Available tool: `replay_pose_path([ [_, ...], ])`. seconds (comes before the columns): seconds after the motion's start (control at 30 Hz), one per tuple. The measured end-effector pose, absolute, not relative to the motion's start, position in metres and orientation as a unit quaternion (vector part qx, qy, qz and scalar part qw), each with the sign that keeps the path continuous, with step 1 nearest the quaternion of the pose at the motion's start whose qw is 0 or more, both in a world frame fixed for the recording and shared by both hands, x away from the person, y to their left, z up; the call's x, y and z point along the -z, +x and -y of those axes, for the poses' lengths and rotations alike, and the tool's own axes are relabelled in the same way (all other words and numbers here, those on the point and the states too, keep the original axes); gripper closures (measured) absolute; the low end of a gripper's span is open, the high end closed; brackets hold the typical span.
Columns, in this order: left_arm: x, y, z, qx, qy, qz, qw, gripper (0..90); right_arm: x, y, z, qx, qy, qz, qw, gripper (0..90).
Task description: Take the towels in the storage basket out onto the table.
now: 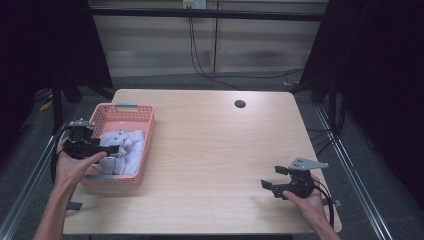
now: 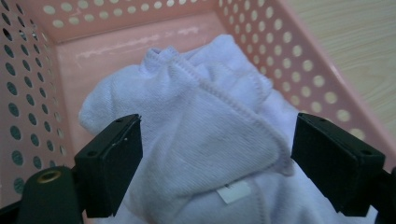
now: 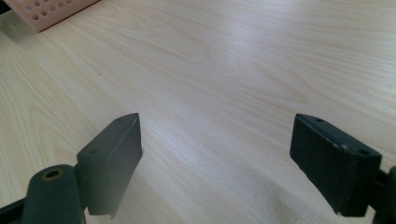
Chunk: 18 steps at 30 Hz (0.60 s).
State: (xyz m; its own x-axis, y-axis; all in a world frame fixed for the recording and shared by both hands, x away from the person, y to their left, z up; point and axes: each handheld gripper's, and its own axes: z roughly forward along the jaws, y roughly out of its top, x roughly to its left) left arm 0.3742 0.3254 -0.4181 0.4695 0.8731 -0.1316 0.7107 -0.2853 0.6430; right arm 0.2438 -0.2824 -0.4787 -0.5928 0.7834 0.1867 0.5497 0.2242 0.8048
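Hovered over the cloth (image 2: 205,140) in the basket (image 2: 299,70), left gripper (image 2: 217,163) released and empty, right gripper (image 3: 217,163) likewise released; best clamped onto the raised fold.

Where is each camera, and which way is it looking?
High view: sits above the person's side, looks forward and down at the table; both forearms and each hand-held gripper show.
Left gripper view: rides the left hand-held gripper, looks into the pink basket at white cloth.
Right gripper view: rides the right hand-held gripper, looks across bare table.
All three share the basket.
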Motion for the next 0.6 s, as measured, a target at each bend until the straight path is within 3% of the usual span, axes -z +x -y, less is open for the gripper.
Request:
replay_pose_path([
  [0.3, 0.437, 0.398, -0.304, -0.071, 0.827, -0.491, 0.263, 15.3, 0.480, 0.245, 0.282, -0.444, 0.434, -0.773, 0.130, 16.3],
  [0.37, 0.439, 0.401, -0.297, -0.068, 0.832, -0.492, 0.247, 11.2, 0.480, 0.245, 0.282, -0.444, 0.433, -0.773, 0.129, 16.3],
  [0.43, 0.443, 0.404, -0.289, -0.053, 0.842, -0.485, 0.229, 0.0, 0.480, 0.245, 0.282, -0.445, 0.432, -0.774, 0.130, 16.3],
  [0.6, 0.450, 0.412, -0.276, -0.070, 0.855, -0.486, 0.166, 0.0, 0.480, 0.244, 0.281, -0.444, 0.431, -0.776, 0.125, 16.3],
])
